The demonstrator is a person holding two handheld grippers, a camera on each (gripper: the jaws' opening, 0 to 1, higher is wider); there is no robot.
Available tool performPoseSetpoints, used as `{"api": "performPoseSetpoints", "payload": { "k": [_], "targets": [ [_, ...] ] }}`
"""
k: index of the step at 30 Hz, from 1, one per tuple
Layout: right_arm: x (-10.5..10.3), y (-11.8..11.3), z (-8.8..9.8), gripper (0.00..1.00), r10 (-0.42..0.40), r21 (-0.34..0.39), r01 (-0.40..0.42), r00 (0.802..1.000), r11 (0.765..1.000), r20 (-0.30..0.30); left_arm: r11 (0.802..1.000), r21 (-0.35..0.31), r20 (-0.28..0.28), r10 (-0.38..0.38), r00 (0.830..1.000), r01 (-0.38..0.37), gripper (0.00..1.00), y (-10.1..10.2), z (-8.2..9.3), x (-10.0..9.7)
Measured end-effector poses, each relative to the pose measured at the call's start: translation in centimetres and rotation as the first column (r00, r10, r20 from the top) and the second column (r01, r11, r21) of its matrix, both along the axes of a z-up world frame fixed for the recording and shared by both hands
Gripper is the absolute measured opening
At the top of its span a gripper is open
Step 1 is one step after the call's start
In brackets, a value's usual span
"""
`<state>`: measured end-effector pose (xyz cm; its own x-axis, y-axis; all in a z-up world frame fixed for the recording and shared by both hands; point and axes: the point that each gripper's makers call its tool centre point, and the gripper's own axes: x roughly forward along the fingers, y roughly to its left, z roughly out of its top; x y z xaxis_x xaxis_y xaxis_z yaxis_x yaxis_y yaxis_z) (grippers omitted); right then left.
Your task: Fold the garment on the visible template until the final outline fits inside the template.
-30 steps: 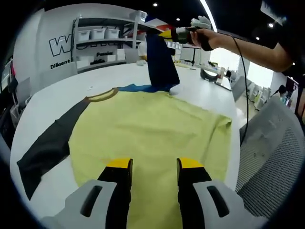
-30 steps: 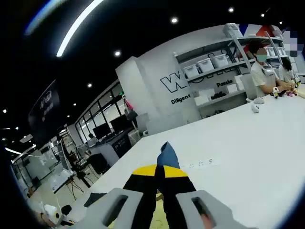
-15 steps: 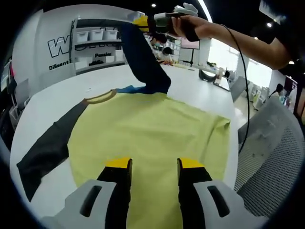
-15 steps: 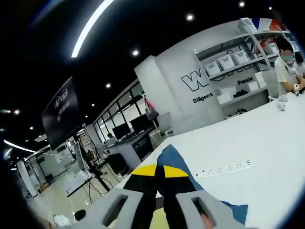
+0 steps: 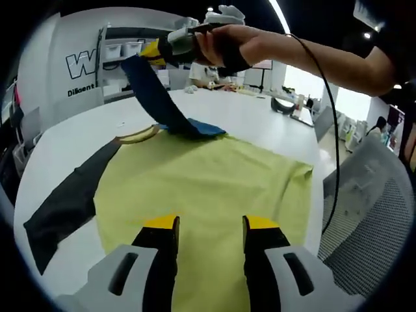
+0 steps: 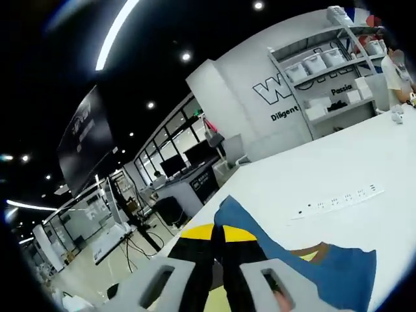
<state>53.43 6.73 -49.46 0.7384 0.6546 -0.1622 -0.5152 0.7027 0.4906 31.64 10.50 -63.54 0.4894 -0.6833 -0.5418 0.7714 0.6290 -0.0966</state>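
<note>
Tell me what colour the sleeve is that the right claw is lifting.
Blue. The sleeve held by the right claw shows best in the left gripper view.

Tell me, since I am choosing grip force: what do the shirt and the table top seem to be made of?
The shirt looks like a thin, soft, matte knit, probably cotton jersey: it lies in shallow wrinkles, and its blue sleeve drapes limply from the right gripper. The table looks like a hard, smooth white top, perhaps laminate, with a faint sheen; the pictures leave the exact material open.
</note>
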Motion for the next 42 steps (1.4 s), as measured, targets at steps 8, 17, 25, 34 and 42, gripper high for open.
{"api": "performPoseSetpoints", "payload": {
  "k": [8,17,25,34,42],
  "targets": [
    [-1.2,3.5,-3.7,0.00,0.080,-0.068,-0.084,0.995,0.994,-0.062,1.000,0.000,-0.019,-0.006,1.000,0.006,0.32,0.3,-0.1,-0.4],
    [-2.0,7.1,-7.9,0.00,0.150,-0.162,-0.172,0.979,0.972,-0.141,1.000,0.001,-0.038,0.000,0.999,0.000,0.32,0.4,-0.4,-0.5],
    [-3.0,9.1,-11.1,0.00,0.184,-0.172,-0.224,0.958,0.959,-0.219,1.000,0.004,-0.048,0.003,0.999,-0.002,0.31,0.6,-0.6,-0.5],
    [-4.2,10.4,-11.6,0.00,0.203,-0.147,-0.243,0.948,0.959,-0.244,1.000,0.008,-0.060,0.003,0.998,-0.002,0.31,0.7,-0.8,-0.7],
    [-5.8,8.3,-10.1,0.00,0.241,-0.218,-0.278,0.953,0.936,-0.182,1.000,0.012,-0.062,0.003,0.998,-0.003,0.31,0.8,-0.9,-0.7]
  ]
}}
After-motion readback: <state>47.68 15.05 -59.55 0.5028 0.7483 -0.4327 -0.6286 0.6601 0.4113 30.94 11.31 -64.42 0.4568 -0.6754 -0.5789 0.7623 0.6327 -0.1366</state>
